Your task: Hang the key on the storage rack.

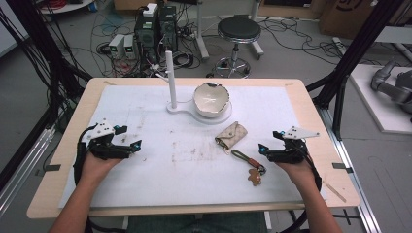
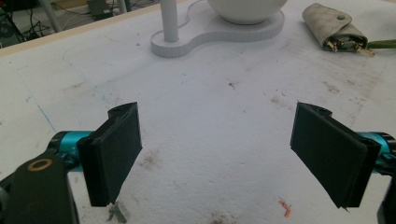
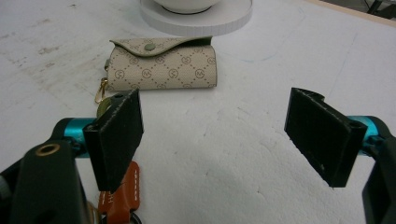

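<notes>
— Where the grippers are entered first, how are they recorded?

— Item one: the left gripper (image 1: 130,141), held over the white mat (image 1: 145,179) at its left side. Its jaws are spread wide in the left gripper view, and nothing is held or touched between them; bare stained mat is seen in the gap. Item two: the right gripper (image 1: 265,150), held at the mat's right side. Its jaws are likewise parted wide and nothing is gripped.

— What is listed near the right gripper?

— A beige patterned key pouch (image 3: 163,63), lying flat beyond the jaws, flap snapped shut. A green strap (image 1: 241,157) is laid from it toward a brown leather tag (image 3: 119,196), which is seen just beside and below the left-hand jaw in the right gripper view; whether the tag is touched cannot be told. A brass clip (image 3: 99,91) is noted at the pouch's end.

— And further back?

— A white bowl (image 1: 211,99) is set on a white stand (image 1: 182,108) with an upright post (image 1: 170,77), well apart from both grippers.

— What is entered as hidden or unclear?

— The bowl's rim is cut off at the top edge of both gripper views. The ring under the tag is partly cropped at the bottom edge. The keys at the pouch's mouth (image 2: 345,45) are too small to be counted.
</notes>
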### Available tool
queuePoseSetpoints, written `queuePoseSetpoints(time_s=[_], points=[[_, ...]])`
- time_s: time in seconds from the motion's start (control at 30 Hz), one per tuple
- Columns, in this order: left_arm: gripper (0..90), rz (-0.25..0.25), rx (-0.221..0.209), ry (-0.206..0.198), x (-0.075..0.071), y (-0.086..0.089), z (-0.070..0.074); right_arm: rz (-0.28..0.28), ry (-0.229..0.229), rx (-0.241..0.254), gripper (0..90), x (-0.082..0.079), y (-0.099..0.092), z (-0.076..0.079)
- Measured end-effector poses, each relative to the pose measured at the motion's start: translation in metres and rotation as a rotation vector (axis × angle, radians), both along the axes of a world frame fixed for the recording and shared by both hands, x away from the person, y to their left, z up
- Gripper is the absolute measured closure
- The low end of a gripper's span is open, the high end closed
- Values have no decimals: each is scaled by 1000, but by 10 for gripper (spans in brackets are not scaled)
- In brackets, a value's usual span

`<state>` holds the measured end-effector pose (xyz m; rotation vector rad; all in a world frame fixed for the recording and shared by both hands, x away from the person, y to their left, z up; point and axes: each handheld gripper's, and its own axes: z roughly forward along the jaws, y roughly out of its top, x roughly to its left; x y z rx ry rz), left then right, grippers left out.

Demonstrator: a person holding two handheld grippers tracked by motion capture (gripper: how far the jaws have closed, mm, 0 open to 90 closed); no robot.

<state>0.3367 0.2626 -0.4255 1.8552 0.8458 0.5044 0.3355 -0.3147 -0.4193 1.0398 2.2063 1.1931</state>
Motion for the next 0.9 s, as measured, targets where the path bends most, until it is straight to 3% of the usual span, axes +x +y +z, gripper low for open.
queuePoseSetpoints(time_s=[0.53, 0.9], points=[[163, -4, -7, -10, 1, 0, -2, 34, 2, -8, 198, -6, 3, 2], [163, -4, -2, -10, 1, 0, -2, 91, 25, -40, 198, -10, 12, -3]])
